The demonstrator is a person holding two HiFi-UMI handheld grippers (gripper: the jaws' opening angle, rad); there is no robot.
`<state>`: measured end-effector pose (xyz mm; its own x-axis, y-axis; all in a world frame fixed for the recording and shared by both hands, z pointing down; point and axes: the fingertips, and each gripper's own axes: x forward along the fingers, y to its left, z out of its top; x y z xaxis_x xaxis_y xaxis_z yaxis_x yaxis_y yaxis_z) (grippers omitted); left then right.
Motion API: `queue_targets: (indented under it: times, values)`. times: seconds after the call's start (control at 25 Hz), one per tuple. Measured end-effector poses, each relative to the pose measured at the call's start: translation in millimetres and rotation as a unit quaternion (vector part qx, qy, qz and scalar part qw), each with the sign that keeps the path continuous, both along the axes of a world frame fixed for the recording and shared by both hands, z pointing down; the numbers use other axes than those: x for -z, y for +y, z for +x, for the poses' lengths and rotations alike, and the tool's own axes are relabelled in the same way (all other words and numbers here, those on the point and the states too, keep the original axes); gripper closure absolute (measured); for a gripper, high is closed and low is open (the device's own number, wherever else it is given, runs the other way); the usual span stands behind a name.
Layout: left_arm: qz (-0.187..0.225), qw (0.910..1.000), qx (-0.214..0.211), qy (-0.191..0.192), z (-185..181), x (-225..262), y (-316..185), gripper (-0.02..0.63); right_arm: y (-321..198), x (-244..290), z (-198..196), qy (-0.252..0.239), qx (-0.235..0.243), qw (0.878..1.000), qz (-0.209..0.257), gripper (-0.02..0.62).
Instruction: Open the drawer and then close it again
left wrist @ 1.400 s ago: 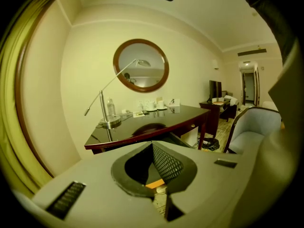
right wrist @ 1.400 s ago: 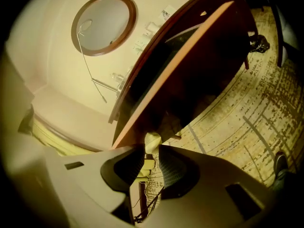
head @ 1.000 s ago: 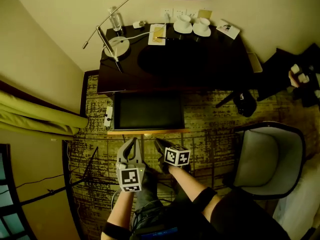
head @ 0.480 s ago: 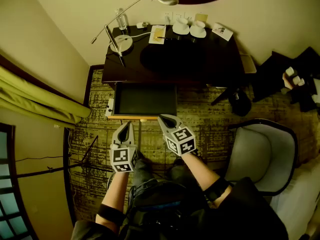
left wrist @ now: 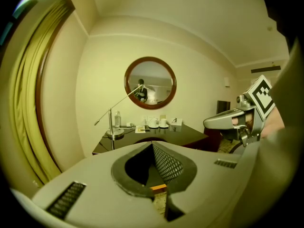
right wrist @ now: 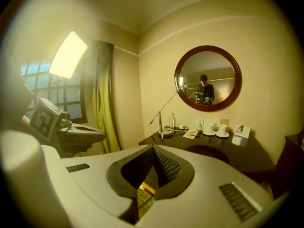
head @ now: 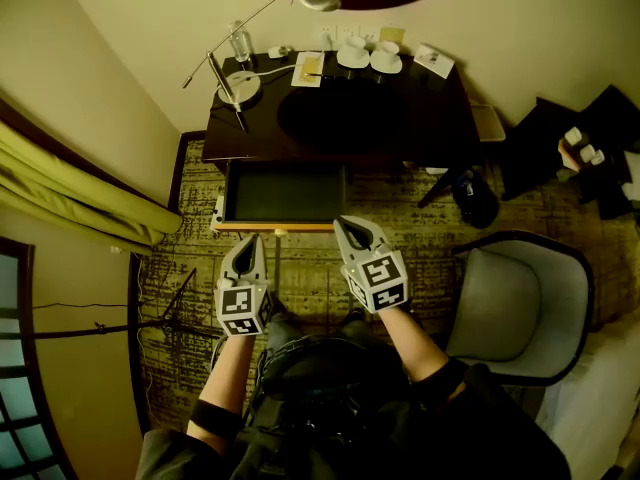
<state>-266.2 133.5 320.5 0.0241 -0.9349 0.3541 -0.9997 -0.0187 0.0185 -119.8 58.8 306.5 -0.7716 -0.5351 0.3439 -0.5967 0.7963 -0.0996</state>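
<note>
The drawer (head: 275, 226) stands pulled out from under the dark desk (head: 340, 118), its dark inside showing. My left gripper (head: 252, 240) hovers just in front of the drawer's wooden front edge, shut and empty. Beside it, my right gripper (head: 347, 224) is also shut with nothing held, its tips over that front edge. In the left gripper view the shut left gripper (left wrist: 153, 145) points at the desk (left wrist: 156, 137), with the right gripper (left wrist: 228, 120) to its right. In the right gripper view the shut right gripper (right wrist: 153, 147) faces the desk (right wrist: 213, 148).
A grey armchair (head: 520, 308) stands at the right on the patterned carpet. The desk carries a lamp (head: 240, 83), a bottle and two cups (head: 352, 56). A green curtain (head: 80, 198) hangs at the left, and a black bag (head: 475, 198) lies by the desk's right leg.
Both grippers have risen from near the floor, the right one more. The right gripper has rolled so its marker cube faces up. The drawer stays open.
</note>
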Motion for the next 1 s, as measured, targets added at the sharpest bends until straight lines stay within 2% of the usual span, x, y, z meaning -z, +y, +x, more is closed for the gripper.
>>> queue_targets:
  times: [0.32,0.52,0.72,0.88,1.0]
  values:
    - [0.008,0.9995,-0.024,-0.019,32.0,4.7,-1.9,0.601,3.1,-4.9,24.0,-0.005,-0.006,1.000,-0.008,0.595]
    - [0.015,0.9969,-0.054,-0.055,64.6,11.9,-8.9,0.600,0.8,-7.2,47.3,-0.001,-0.012,1.000,-0.009,0.595]
    - [0.011,0.9960,-0.069,-0.055,99.4,10.2,-13.9,0.600,0.9,-16.1,79.5,0.017,-0.015,1.000,-0.004,0.595]
    - [0.003,0.9938,-0.097,-0.053,128.6,7.1,-22.6,0.600,-6.8,-24.7,110.3,0.025,-0.038,0.999,-0.009,0.595]
    - [0.002,0.9897,-0.132,-0.056,147.0,7.4,-30.4,0.600,-15.5,-32.5,131.7,0.010,-0.076,0.997,-0.025,0.595]
